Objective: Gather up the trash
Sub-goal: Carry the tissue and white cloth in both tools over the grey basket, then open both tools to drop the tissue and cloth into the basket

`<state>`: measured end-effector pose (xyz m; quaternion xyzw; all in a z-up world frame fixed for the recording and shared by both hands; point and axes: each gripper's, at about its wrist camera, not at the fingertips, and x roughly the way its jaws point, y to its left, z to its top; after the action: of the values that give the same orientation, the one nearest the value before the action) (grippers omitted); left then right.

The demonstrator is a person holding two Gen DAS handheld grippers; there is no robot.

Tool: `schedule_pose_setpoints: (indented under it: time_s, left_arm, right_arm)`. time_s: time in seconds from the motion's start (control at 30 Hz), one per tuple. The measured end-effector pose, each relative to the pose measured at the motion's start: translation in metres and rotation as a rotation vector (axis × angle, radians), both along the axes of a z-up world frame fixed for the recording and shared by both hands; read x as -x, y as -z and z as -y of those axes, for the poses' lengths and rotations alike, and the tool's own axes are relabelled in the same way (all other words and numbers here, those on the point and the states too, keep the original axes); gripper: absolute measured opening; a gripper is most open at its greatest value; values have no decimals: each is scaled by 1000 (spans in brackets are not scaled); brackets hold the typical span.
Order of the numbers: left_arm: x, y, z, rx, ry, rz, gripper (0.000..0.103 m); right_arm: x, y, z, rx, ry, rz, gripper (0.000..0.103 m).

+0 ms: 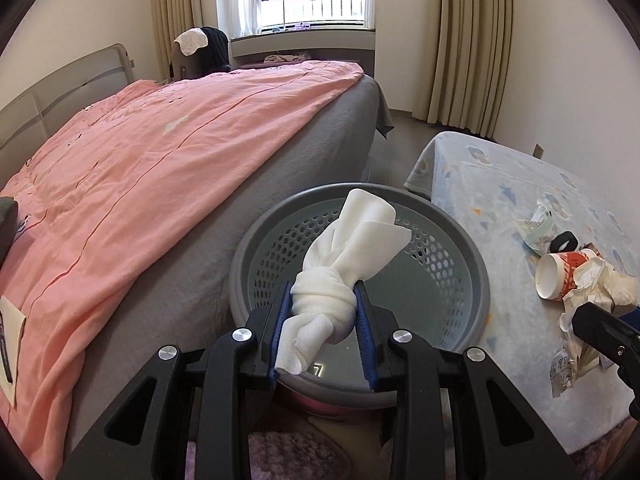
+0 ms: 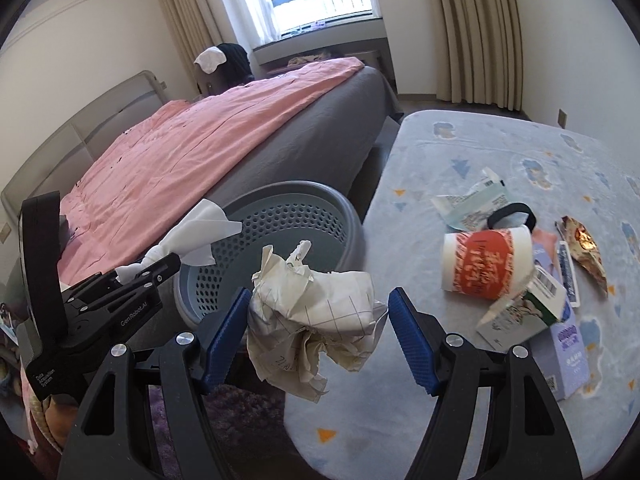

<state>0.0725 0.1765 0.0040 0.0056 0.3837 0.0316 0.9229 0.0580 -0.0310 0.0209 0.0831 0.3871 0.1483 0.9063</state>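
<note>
While above the basket (image 1: 476,280), left tongs (image 1: 324,314) apparently pinch knotted tissue (image 1: 332,292).

On the side of my left gripper (image 2: 120,276), seen from my right camera, I read "GenRobot.AI" along the arm and "Data Acquisition System" lower on the body. The paper cup (image 2: 486,262) carries red-banded lettering, and the lavender box (image 2: 568,354) and small carton (image 2: 528,308) carry print, all too blurred to read.

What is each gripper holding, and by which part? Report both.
Left gripper: knotted white tissue, clamped at its knot. Right gripper: crumpled paper wad, jaws on its two sides.
</note>
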Motion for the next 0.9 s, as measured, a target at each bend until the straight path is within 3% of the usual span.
schedule_pose_setpoints:
  time_s: [0.3,0.9]
  left_arm:
    - [-29,17,-26,25,-50,-45,30]
    - [-52,29,-39,36,-67,-88,30]
  right_arm:
    - [-42,9,-45,12,-78,-3,69]
    - [-98,38,-67,29,-100,-68,69]
